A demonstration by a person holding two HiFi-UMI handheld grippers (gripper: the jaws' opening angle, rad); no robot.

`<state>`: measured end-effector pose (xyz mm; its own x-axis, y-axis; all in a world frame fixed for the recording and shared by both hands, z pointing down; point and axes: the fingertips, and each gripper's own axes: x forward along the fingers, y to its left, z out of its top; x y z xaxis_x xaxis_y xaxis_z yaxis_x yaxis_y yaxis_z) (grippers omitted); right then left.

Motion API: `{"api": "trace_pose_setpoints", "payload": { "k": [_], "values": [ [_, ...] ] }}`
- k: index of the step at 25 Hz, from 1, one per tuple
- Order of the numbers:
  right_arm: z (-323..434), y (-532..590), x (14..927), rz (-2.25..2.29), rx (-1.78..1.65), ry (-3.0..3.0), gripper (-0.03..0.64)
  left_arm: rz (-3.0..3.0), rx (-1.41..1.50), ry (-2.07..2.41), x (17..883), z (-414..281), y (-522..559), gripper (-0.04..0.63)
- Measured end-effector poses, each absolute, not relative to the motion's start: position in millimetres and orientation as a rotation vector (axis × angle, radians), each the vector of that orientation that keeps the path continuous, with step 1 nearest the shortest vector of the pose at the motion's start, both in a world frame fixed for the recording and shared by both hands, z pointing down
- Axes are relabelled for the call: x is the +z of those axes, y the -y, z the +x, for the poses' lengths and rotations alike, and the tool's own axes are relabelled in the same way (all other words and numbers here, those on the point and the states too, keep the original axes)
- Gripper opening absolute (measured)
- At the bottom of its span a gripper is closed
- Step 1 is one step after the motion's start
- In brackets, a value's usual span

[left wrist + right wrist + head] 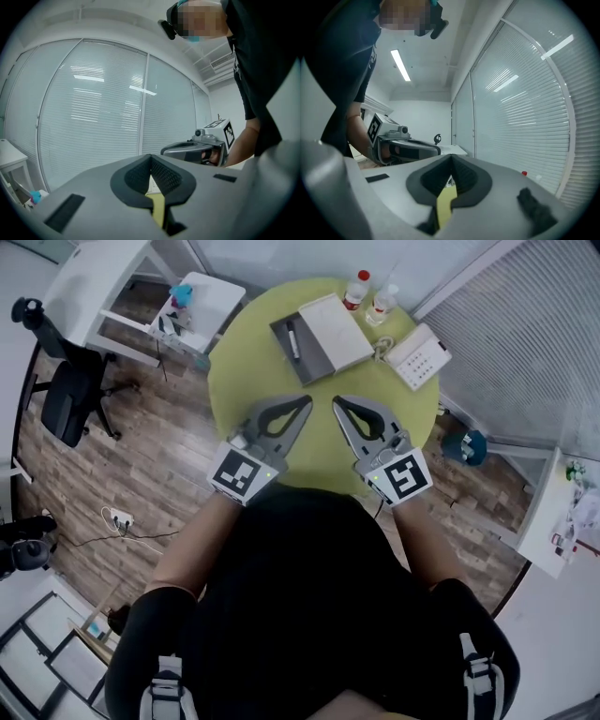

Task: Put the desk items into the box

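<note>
Grey left gripper [307, 400] jaws together, empty — right gripper [337, 400] likewise, above green table [246, 354].

**One Camera High, Two Riding Low**

The head camera is up top, staring steeply down onto the round surface [234, 371] from well above. Each riding camera hugs its own jaws (they fill the bottom of the view) and looks roughly level toward the blinds [93, 117]. The left one catches the right hand-held gripper [165, 151], the right one catches the left hand-held gripper [437, 151], and the head view shares both.
</note>
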<state>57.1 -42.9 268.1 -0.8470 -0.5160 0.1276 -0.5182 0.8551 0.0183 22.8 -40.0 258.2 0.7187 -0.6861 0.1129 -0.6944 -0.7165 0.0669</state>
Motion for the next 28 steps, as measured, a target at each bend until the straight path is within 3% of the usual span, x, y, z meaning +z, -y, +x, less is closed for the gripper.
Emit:
{"api": "trace_pose_setpoints", "payload": {
  "k": [28],
  "values": [
    [64.1,69.9,267.7,0.892,0.087,2.861,0.017,2.847,0.108,1.021,256.3,43.7,70.1,0.011]
  ]
}}
